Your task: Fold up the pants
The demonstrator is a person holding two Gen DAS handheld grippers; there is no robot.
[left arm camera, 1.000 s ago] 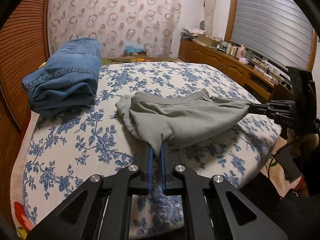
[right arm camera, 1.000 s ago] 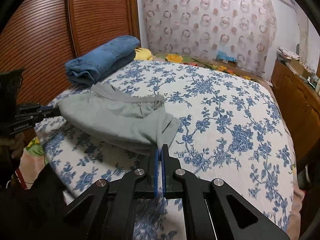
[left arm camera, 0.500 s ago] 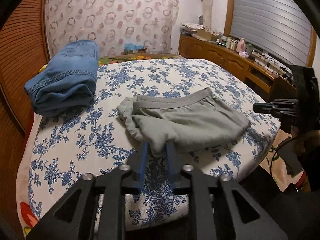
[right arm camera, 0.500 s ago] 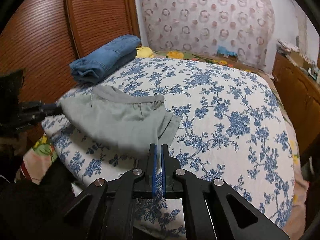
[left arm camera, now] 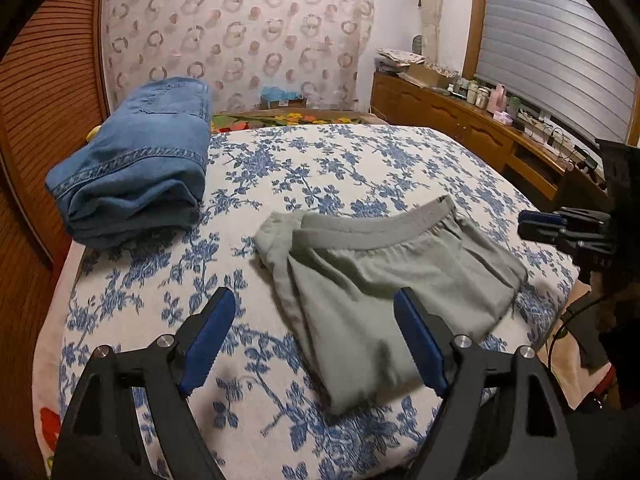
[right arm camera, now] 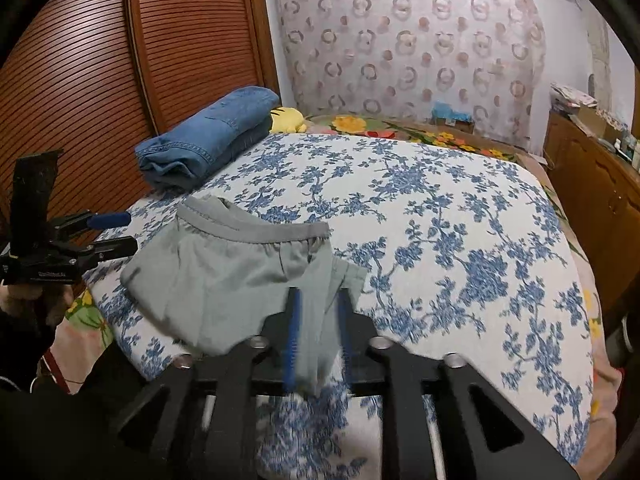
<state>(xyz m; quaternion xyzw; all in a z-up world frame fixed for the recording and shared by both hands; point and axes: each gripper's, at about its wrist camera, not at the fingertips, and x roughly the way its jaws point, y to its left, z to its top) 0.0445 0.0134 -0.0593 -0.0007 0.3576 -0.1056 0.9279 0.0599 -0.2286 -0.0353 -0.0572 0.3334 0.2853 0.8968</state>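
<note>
Now the grey pants (left arm camera: 384, 280) lie folded on the bed (left arm camera: 360, 160), waistband at their 12 o'clock edge. Left tongs (left arm camera: 316, 328) have just been opening: jaws wide, nothing clamped, the pants' near corner between the tips. Right tongs (right arm camera: 318, 320) have just been opening too; a fold lies between the parted pads, contact unclear. Folded jeans (left arm camera: 136, 168) at 10 o'clock.

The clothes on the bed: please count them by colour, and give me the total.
Blue (folded jeans): 1
Grey (pants): 1
Total: 2
</note>
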